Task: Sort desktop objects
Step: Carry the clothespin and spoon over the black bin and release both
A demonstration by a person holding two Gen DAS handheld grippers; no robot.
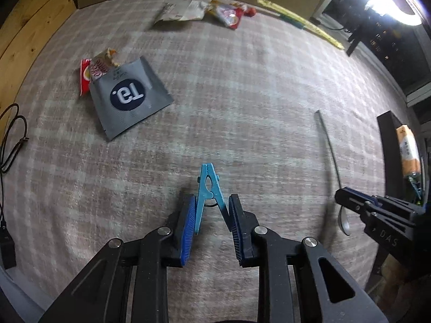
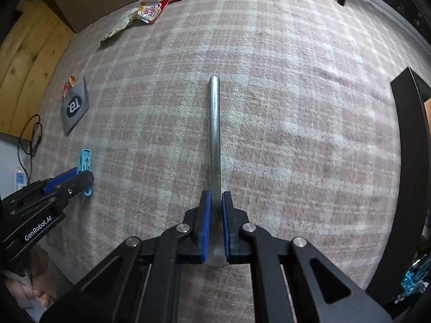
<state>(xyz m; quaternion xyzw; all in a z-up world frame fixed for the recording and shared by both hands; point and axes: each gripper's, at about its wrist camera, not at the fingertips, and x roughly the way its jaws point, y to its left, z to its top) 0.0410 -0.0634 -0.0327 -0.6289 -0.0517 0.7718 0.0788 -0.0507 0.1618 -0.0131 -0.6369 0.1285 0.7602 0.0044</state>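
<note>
A light blue clothespin (image 1: 208,188) stands between the blue pads of my left gripper (image 1: 211,210), which touch its two legs; it also shows in the right wrist view (image 2: 84,161). My right gripper (image 2: 215,202) is shut on a metal spoon (image 2: 214,134), handle pointing away; the spoon also shows in the left wrist view (image 1: 330,150). A grey "T9" sachet (image 1: 129,97) lies over a red snack wrapper (image 1: 86,75) at the left. More wrappers (image 1: 204,10) lie at the far edge.
The table has a pink checked cloth (image 1: 242,94). A long yellow strip (image 1: 299,21) lies at the far right. A black box edge (image 2: 412,134) stands at the right. A black cable (image 1: 13,134) lies at the left. A wooden panel (image 1: 29,21) borders the far left.
</note>
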